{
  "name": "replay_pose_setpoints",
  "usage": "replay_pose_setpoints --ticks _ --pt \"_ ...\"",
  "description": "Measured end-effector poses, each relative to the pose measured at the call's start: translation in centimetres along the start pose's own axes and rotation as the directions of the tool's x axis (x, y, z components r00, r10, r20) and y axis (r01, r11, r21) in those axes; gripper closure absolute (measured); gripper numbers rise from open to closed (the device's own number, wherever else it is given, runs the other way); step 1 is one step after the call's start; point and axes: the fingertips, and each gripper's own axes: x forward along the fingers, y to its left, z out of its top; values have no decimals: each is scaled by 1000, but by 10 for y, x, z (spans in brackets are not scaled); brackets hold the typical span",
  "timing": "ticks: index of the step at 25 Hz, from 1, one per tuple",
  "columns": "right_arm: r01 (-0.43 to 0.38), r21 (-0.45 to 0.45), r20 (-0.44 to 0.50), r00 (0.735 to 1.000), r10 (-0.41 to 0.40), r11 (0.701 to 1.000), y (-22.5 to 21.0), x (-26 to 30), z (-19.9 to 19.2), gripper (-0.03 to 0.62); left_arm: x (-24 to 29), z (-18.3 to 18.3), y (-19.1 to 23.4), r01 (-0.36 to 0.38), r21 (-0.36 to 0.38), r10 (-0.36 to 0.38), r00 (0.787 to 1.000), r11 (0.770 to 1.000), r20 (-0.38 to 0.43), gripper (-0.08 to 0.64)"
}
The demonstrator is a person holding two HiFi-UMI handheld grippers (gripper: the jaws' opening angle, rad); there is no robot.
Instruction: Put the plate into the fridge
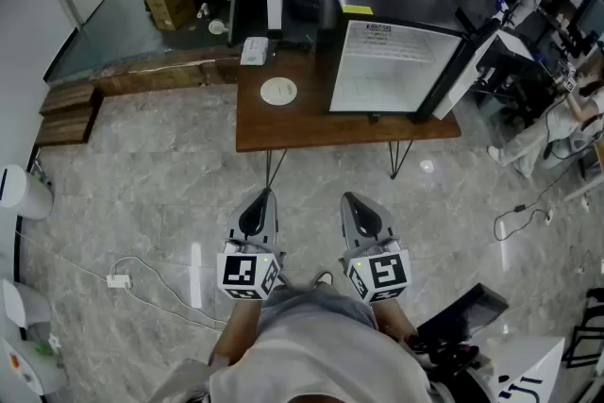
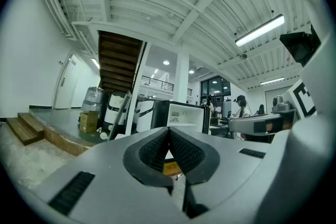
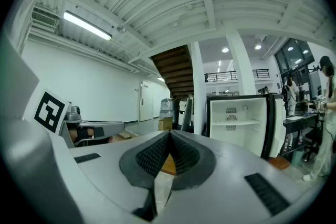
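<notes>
A round white plate [image 1: 278,91] lies on the brown wooden table [image 1: 283,132], left of a small black fridge [image 1: 392,61] whose door [image 1: 465,61] stands open to the right, showing a white inside. The fridge [image 3: 240,118] also appears ahead in the right gripper view, and the fridge [image 2: 181,115] smaller in the left gripper view. My left gripper [image 1: 261,194] and right gripper [image 1: 350,197] hang side by side over the floor, well short of the table. Both are shut with nothing between their pads.
A white box [image 1: 254,50] sits at the table's back edge. Wooden steps [image 1: 66,113] lie at the left, a cardboard box [image 1: 170,5] behind them. A white cable and plug [image 1: 118,280] trail across the marble floor. A person [image 1: 566,123] sits at the right.
</notes>
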Motion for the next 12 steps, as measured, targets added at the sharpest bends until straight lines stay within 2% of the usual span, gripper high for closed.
replay_pose_setpoints --ticks 8,12 --pt "-15 7 14 1000 15 1000 -14 25 -4 575 31 3 5 -5 31 5 1000 1000 10 540" --pt "-16 19 16 1000 16 1000 -35 32 -6 575 49 -3 -2 -17 54 17 1000 998 -4 540"
